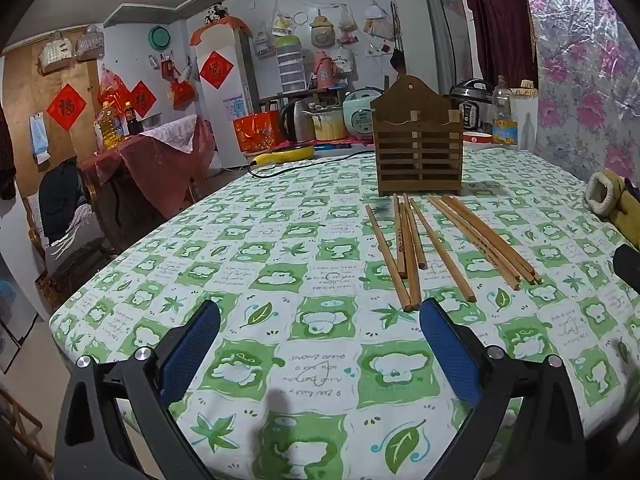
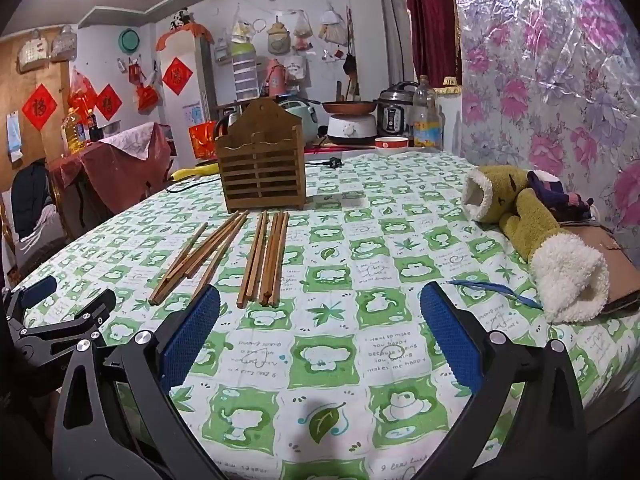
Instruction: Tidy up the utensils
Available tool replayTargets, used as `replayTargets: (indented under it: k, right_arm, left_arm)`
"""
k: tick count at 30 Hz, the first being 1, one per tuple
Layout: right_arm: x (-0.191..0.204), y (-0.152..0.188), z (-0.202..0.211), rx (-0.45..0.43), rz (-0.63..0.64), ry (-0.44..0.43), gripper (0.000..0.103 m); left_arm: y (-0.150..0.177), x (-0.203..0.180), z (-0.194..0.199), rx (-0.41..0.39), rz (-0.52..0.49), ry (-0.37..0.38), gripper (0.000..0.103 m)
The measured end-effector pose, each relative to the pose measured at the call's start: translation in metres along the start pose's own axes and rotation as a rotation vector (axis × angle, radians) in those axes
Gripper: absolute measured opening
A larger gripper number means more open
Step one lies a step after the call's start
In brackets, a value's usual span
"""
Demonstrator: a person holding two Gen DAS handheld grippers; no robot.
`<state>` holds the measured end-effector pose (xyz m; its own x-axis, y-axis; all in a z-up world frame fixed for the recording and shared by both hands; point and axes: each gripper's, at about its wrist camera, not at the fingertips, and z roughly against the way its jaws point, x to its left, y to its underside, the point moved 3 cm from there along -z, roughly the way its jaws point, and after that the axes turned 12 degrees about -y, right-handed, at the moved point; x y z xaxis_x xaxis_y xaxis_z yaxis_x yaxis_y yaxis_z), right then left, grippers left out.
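Lying loose on the green-checked bench (image 1: pixel 280 240) are the wooden chopsticks (image 1: pixel 412 248), spread in two rough clusters with their far ends toward the slatted wooden holder (image 1: pixel 418 148), which stands upright just beyond them. Nothing has yet been lifted; by the look of it the task is at its start.

The left gripper (image 1: pixel 320 324) is held low over the cloth with its jaws wide apart and nothing between them. Ahead of its right-hand jaw the near tips of one cluster are seen, close to the blue pad but seemingly not touching it. The right gripper (image 2: pixel 320 316) is likewise spread and empty. The chopsticks (image 2: pixel 264 256) lie ahead of its left-hand jaw, and the holder (image 2: pixel 262 168) farther ahead on the same side.

Both tools are tilted down toward the cloth, probably so that a stick can be straddled from above. The holder's open top faces upward, so sticks would most likely be stood in it on end.

A plush toy (image 2: pixel 532 236) lies well off past the right-hand jaw of the right gripper and is likely no part of the job.
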<state>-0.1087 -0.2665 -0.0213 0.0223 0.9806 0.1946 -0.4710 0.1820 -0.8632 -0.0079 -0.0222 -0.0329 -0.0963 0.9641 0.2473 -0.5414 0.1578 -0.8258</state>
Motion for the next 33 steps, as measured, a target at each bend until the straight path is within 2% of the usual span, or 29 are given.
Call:
replayTargets:
  k: [33]
  right_arm:
    - [-0.0001, -0.0009, 0.0033, 0.0, -0.001, 0.001, 0.097]
  left_arm:
    - [0.002, -0.0012, -0.0009, 0.006, -0.006, -0.001, 0.098]
